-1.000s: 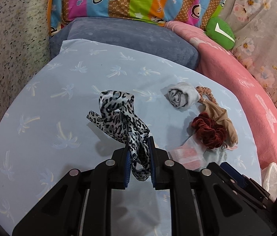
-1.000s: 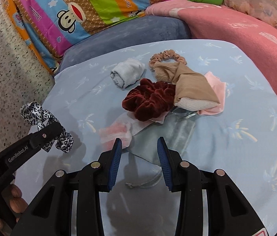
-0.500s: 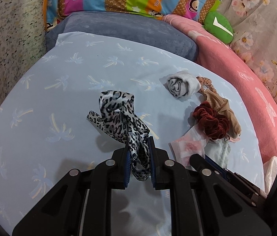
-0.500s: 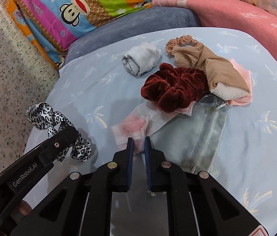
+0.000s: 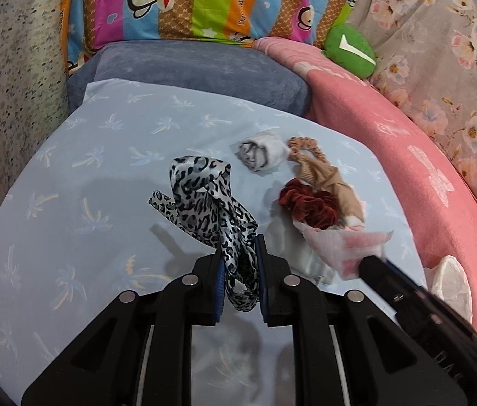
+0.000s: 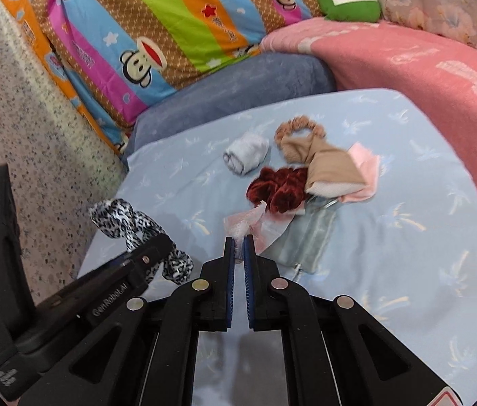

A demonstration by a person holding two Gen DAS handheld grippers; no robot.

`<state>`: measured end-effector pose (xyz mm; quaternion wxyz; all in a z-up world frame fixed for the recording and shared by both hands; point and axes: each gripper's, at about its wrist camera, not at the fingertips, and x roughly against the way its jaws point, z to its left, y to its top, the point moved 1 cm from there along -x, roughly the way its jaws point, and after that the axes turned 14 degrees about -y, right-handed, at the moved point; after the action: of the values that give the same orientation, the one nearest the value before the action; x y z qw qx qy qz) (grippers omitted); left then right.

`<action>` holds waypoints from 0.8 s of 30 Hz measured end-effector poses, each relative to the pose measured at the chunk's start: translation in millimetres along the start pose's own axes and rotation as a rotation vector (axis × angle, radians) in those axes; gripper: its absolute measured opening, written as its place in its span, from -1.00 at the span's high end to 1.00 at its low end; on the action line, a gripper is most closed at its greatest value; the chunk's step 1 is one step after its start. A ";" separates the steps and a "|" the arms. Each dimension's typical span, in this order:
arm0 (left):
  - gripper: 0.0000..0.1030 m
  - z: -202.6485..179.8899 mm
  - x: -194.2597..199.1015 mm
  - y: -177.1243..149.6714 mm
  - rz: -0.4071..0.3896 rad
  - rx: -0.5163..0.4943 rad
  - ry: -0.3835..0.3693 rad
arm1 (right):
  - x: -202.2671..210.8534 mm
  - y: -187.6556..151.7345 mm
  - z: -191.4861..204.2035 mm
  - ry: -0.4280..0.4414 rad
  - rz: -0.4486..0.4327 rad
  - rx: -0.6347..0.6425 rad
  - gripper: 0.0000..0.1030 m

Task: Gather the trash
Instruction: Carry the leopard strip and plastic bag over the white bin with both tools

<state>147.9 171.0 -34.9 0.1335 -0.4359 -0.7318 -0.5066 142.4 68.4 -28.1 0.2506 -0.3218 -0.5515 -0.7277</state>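
— What's each hand got?
— The left gripper point(image 5: 240, 253) is clamped on a leopard-print ribbon point(image 5: 204, 199), held up over the blue sheet point(image 5: 69, 237). The right gripper point(image 6: 238, 242) has pinched a pink-stained tissue point(image 6: 250, 221) at its edge.
— And beyond that?
— A dark red scrunchie point(image 6: 277, 186) on a pale pouch point(image 6: 309, 237), then a rolled white sock point(image 6: 247, 154) and a tan scrunchie point(image 6: 297, 130).
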 end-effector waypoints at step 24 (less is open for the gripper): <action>0.70 -154.7 6.3 -27.0 0.031 -0.289 -0.156 | 143.2 13.7 -145.7 -0.116 -0.238 -0.197 0.90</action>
<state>85.2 38.6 22.0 0.0198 -0.4997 -0.6527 -0.5692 28.7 -77.1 60.4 0.0979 -0.3187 -0.5253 -0.7829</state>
